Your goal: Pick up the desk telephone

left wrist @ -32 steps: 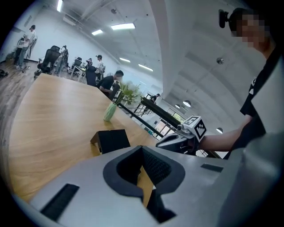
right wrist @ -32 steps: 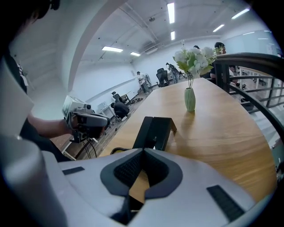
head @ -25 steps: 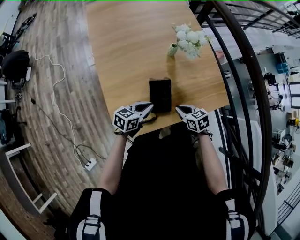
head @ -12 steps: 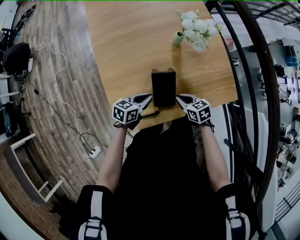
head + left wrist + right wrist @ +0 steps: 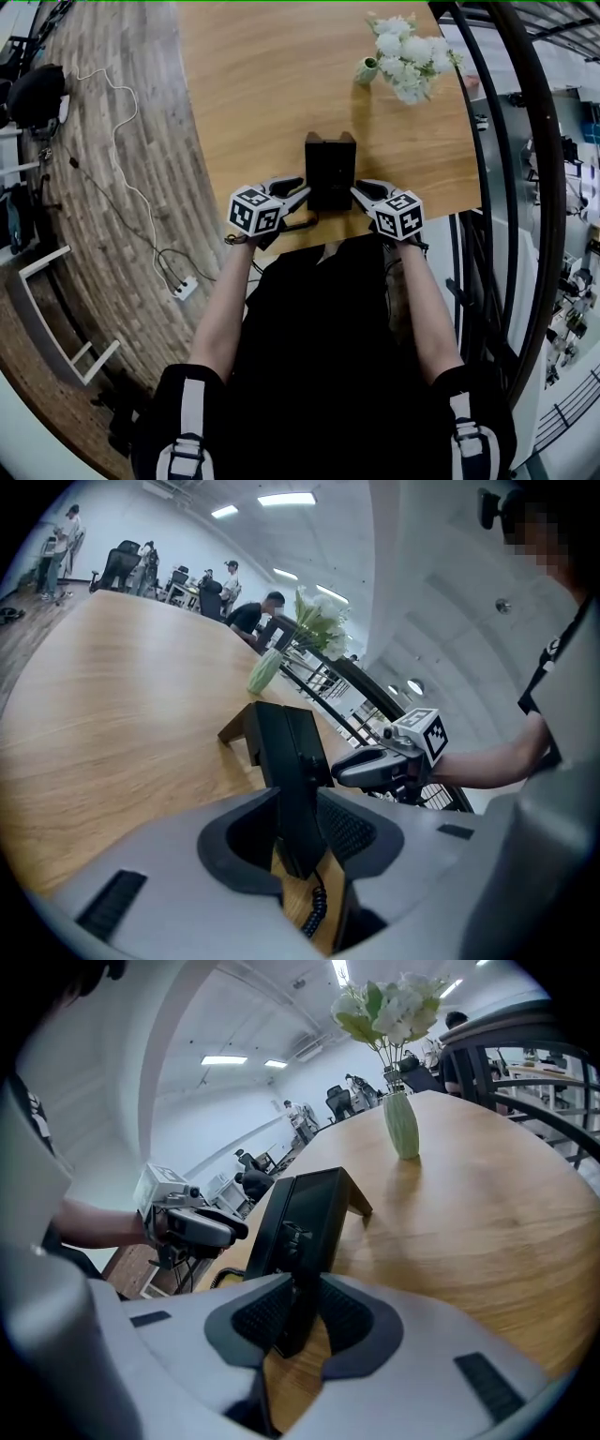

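Note:
A black desk telephone [image 5: 329, 169] stands near the front edge of the wooden table [image 5: 253, 84]. My left gripper [image 5: 296, 193] is at its near left corner and my right gripper [image 5: 362, 191] at its near right corner. In the left gripper view the phone's [image 5: 286, 752] left edge with the handset lies between the jaws of my left gripper [image 5: 300, 836]. In the right gripper view the phone's [image 5: 309, 1208] right edge sits between the pads of my right gripper [image 5: 302, 1321]. Both pairs of jaws have just been opening and do not clamp it. A coiled cord [image 5: 316, 913] hangs below.
A pale green vase of white flowers [image 5: 403, 61] stands behind the phone to the right. A dark curved railing [image 5: 511, 187] runs along the table's right side. A cable and power strip [image 5: 183, 289] lie on the wooden floor at the left. People sit far off.
Both grippers have come forward and down from the table's front edge until their tips flank the phone's near corners. The phone and vase have not moved.

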`<state>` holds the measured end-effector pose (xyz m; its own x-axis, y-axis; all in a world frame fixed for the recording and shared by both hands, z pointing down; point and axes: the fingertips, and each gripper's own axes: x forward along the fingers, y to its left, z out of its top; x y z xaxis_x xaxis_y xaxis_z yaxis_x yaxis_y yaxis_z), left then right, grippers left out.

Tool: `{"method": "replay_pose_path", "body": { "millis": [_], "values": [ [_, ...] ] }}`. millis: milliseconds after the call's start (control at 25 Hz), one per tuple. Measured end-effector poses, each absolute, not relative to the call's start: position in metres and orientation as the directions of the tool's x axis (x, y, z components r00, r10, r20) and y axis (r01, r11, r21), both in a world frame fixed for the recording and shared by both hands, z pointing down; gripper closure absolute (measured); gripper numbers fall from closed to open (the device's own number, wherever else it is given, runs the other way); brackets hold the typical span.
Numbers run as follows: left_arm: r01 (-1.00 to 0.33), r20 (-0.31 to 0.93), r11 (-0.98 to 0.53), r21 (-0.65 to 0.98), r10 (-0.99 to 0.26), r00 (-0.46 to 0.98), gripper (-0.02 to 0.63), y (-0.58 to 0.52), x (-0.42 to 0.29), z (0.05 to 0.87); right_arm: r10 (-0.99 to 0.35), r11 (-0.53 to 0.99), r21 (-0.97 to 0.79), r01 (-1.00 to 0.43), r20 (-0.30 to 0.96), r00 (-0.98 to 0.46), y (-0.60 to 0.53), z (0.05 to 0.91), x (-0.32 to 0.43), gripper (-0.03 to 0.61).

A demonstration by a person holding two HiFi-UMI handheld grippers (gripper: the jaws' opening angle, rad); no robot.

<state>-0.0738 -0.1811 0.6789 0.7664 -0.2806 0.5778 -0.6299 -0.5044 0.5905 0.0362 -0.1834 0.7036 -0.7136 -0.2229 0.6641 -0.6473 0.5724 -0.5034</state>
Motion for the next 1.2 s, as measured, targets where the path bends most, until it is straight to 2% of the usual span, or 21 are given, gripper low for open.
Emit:
{"method": "replay_pose_path", "body": {
  "millis": [80,400,640,1200],
  "values": [
    [-0.638,0.585,-0.491,0.594,-0.281,0.761,0.486,-0.184,-0.075,0.685,-0.230,0.568,-0.509,-0.647,0.657,-0.718,-0.188,0.706,0.036,0.461],
    [-0.606,0.551,-0.450,0.656,-0.262,0.792,0.411,-0.185,-0.072,0.700,-0.233,0.519,-0.581,-0.627,0.610,-0.758,-0.192,0.712,0.033,0.386],
    [-0.582,0.541,-0.435,0.687,-0.227,0.809,0.397,-0.184,-0.062,0.712,-0.235,0.504,-0.625,-0.597,0.565,-0.791,-0.196,0.709,0.023,0.382],
    [-0.532,0.487,-0.420,0.735,-0.219,0.845,0.365,-0.198,-0.041,0.715,-0.197,0.516,-0.648,-0.560,0.546,-0.814,-0.200,0.716,0.012,0.373]
  ]
}}
